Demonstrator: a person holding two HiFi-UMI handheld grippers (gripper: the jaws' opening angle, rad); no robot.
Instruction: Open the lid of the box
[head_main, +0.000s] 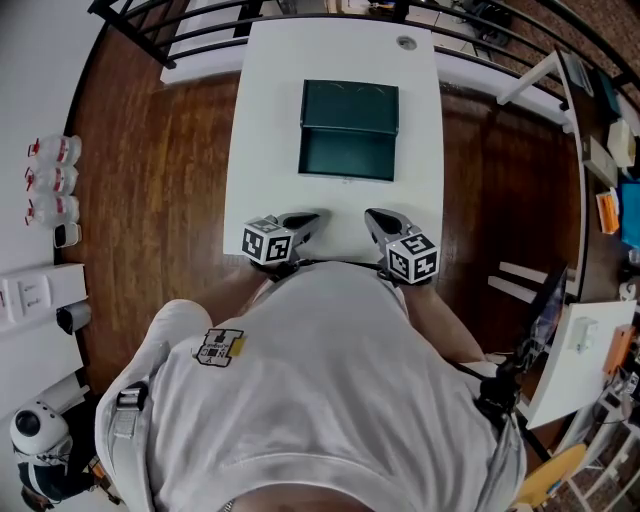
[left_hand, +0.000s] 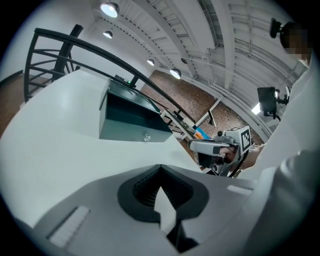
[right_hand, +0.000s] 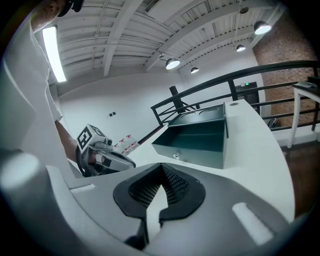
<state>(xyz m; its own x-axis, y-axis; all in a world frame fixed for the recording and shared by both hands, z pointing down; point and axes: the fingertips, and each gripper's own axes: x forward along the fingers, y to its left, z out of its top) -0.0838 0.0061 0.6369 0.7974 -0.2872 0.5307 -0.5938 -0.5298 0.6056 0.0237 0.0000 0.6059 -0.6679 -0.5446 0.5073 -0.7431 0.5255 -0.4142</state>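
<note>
Holding left gripper (head_main: 311, 218) at 11 o'clock from the chest, jaws pressed together, empty. Holding right gripper (head_main: 374, 217) at 1 o'clock, jaws likewise together, nothing between. Both aimed toward 12 o'clock, tips angled inward.

One box (head_main: 348, 130), one table (head_main: 268, 110), two tongs (head_main: 312, 218) (head_main: 374, 217) and three bottles (head_main: 52, 180).

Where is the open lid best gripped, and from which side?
Probably the free far edge of the lid, at its middle, coming from above over the box. The lid stands open, tilted back from the box's rear wall, so that edge is bare on both faces and gives the longest lever.
</note>
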